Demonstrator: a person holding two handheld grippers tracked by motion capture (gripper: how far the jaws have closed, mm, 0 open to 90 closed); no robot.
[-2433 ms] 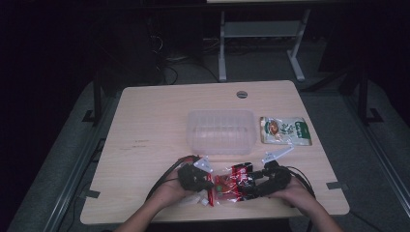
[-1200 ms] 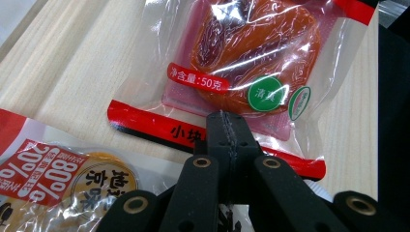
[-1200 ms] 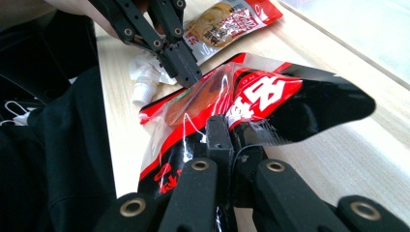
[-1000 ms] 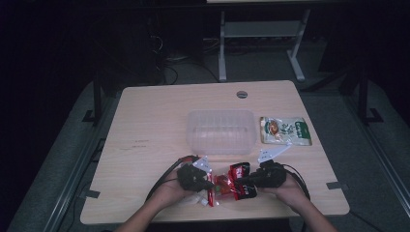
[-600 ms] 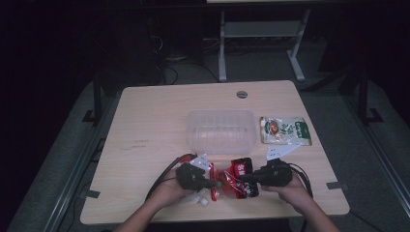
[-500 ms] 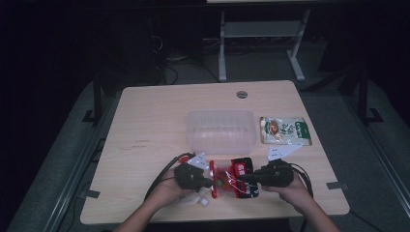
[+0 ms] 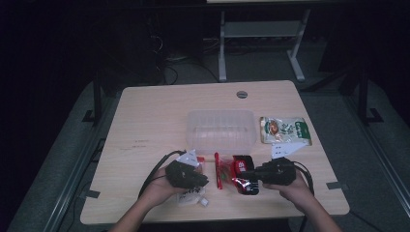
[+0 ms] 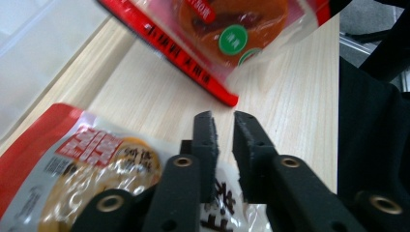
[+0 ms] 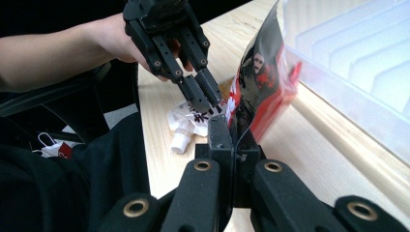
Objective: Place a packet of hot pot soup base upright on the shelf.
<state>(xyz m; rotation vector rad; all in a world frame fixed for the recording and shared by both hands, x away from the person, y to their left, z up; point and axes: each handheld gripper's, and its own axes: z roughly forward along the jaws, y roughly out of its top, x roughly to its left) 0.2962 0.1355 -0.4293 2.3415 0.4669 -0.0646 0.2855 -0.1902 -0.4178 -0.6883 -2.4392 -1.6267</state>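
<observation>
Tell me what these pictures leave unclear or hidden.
- Green packet: high view, print too small to read.
- Red packet: right gripper view, seen edge-on, lower edge hidden by the right gripper.
- White pouch: left gripper view, mostly behind the left gripper, cut off at the bottom.

Overhead faces forward-down; gripper cameras close, share table [image 7: 159, 116]

The red-edged clear plastic snack packet [image 8: 227, 34] lying near the desk's front edge bears a round green sticker with two white characters, too blurred to make out. The red and clear packet [image 8: 72, 164] beside it has a red label with white characters, also unreadable, and the white sachet [image 9: 193, 118] carries dark characters too small to read.
</observation>
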